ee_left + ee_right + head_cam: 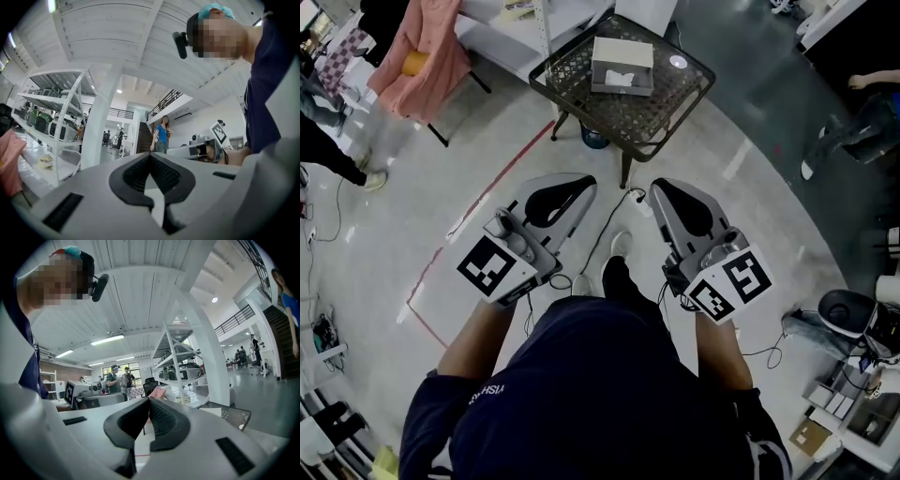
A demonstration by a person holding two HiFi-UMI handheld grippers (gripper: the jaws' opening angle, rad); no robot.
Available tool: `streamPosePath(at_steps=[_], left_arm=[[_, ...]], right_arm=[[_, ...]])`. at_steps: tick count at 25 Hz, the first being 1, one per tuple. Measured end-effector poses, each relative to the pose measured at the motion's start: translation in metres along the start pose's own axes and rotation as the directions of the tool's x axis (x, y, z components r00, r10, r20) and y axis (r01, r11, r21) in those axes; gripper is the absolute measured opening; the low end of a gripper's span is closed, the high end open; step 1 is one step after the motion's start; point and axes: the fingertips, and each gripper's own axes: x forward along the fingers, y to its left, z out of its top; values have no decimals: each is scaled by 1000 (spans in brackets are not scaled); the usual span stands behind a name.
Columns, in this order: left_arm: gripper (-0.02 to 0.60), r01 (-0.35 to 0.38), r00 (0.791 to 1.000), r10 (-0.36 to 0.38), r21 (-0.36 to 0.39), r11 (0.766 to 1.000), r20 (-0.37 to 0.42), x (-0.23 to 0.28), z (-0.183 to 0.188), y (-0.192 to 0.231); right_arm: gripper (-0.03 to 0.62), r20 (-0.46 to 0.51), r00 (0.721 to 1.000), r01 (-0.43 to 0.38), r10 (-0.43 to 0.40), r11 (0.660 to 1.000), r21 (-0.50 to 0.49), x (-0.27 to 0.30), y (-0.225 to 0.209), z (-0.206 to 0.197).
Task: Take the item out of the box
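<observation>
On the dark mesh table [667,111] sat a pale rectangular box [622,64], well beyond the closed, empty left gripper [579,185] and right gripper [662,190].

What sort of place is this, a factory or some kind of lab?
Probably a large indoor lab or workshop hall: a polished concrete floor, white shelving racks loaded with equipment, and a staircase up to a railed mezzanine.

No words or numbers can be read. White lettering on the person's dark shirt [492,392] is upside down and too small. The left gripper's cube [495,267] and the right gripper's cube [731,284] bear only black-and-white square patterns.
</observation>
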Motion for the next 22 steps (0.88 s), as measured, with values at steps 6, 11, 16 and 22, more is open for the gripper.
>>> streamPosePath(at_steps=[6,11,16,22], left_arm=[[8,-32,999,32,-9,999,-16,40,-9,34],[8,-69,997,68,-11,998,-33,85,-15,62],[8,-104,994,103,-17,994,-47,134,-18,91],[8,-136,989,135,-18,990,-53,167,-25,109]], right_arm=[[25,-9,1000,-18,18,1000,16,25,-50,1],[25,-22,998,-56,57,998,31,46,-100,3],[25,-39,995,-92,94,995,34,67,-152,10],[25,-61,991,-118,121,992,40,78,-188,8]])
